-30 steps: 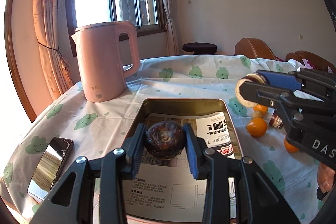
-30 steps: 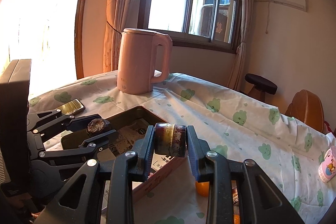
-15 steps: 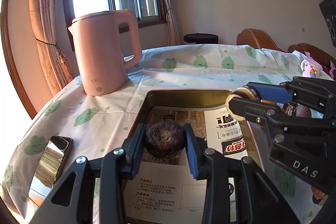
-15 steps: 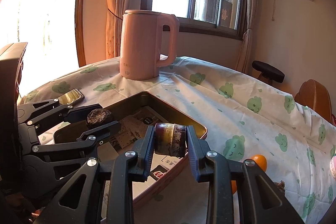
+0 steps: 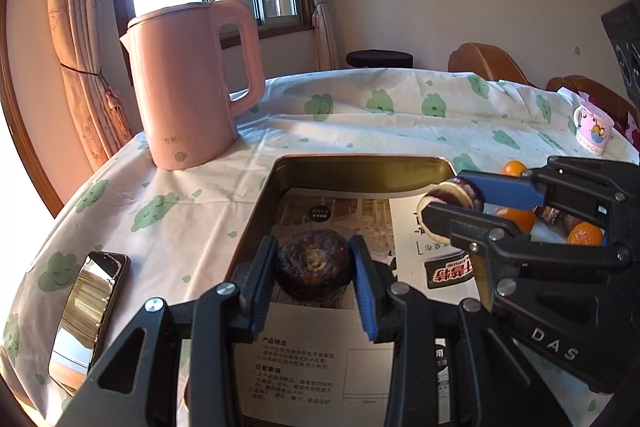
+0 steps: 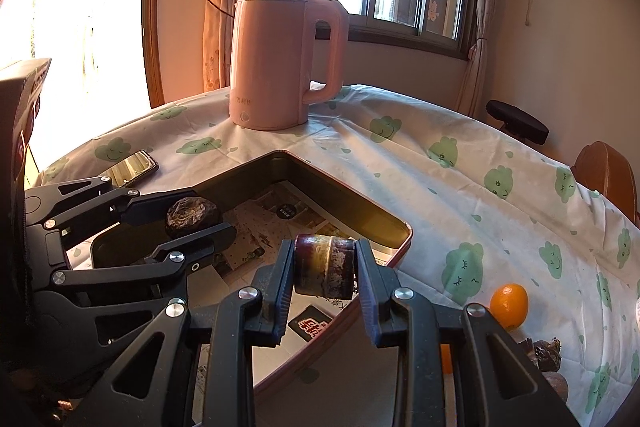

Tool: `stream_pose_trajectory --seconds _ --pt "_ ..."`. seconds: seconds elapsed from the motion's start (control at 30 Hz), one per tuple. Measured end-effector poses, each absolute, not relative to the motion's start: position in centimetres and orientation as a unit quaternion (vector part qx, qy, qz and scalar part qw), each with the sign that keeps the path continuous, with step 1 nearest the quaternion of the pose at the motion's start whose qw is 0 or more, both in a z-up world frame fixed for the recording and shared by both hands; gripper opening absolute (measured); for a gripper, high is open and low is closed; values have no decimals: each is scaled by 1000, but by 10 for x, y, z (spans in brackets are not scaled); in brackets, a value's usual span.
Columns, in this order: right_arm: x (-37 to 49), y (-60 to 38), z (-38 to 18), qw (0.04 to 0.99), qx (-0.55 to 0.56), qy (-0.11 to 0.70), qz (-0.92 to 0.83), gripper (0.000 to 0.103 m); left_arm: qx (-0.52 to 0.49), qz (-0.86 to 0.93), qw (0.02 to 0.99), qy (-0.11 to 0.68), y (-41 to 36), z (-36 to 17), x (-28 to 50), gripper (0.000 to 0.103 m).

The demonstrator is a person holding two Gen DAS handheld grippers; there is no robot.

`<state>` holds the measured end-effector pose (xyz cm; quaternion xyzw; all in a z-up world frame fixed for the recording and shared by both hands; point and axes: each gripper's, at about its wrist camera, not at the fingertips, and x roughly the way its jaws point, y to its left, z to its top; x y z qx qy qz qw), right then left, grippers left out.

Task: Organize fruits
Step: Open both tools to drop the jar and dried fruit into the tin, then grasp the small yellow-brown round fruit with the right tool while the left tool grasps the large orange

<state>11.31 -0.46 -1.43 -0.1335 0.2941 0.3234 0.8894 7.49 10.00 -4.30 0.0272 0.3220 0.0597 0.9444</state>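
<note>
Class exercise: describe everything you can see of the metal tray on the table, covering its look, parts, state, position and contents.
The metal tray is a shallow rectangular tin with rounded corners, golden inside and reddish along its outer rim. It lies flat on the cloud-print tablecloth, in front of the pink kettle. Printed paper sheets line its floor. The left claw and right claw each hold a dark fruit above it; whether anything touches the tray is unclear.

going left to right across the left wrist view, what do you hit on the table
phone → pink kettle → dark fruit in the left gripper, over the tin tray → cut fruit half in the right gripper → oranges → small cup
</note>
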Motion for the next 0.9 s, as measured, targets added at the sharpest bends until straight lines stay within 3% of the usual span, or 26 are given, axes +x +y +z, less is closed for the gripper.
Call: stream_pose_trajectory --seconds 0.37,0.47,0.57,0.7,0.9 --pt "120 -2 -23 879 -126 319 331 32 25 68 940 334 101 -46 78 38" --pt "118 -3 -21 883 -127 315 324 39 26 77 942 326 102 -44 75 40" --pt "116 -10 -16 889 -120 308 318 48 21 83 948 308 103 -40 67 51" --pt "103 -32 -8 896 -113 293 314 63 1 69 958 277 99 -30 45 75" --pt "69 -99 -5 917 -112 274 266 63 -5 16 968 249 61 -21 22 77"
